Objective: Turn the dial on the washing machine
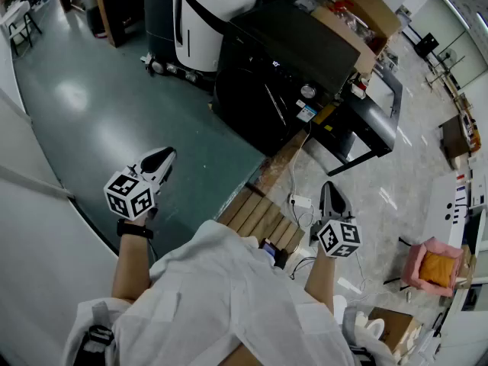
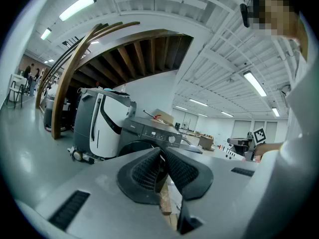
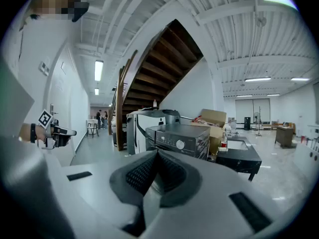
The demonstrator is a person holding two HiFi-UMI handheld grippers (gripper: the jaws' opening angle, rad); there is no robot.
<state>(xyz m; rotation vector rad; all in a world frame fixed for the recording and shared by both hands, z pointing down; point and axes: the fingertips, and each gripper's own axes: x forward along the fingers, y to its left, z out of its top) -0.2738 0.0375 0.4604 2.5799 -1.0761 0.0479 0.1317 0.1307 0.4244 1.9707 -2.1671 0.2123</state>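
Observation:
The dark washing machine [image 1: 278, 67] stands some way ahead on the floor, with its round silver dial [image 1: 307, 91] on the front panel. In the left gripper view the washing machine [image 2: 149, 133] and its dial [image 2: 172, 139] sit far beyond the jaws; in the right gripper view the machine [image 3: 187, 136] shows its dial [image 3: 180, 144] too. My left gripper [image 1: 163, 158] is held out over the grey floor, shut and empty. My right gripper [image 1: 330, 195] hovers near the pallet, also shut with nothing in it. Both are well short of the machine.
A white and black floor-cleaning machine [image 1: 213, 14] stands left of the washer. Cardboard boxes [image 1: 366, 14] and a low black table [image 1: 377, 117] stand to its right. A wooden pallet [image 1: 263, 216] with a power strip [image 1: 300, 201] lies at my feet. A wooden staircase [image 3: 159, 68] rises behind.

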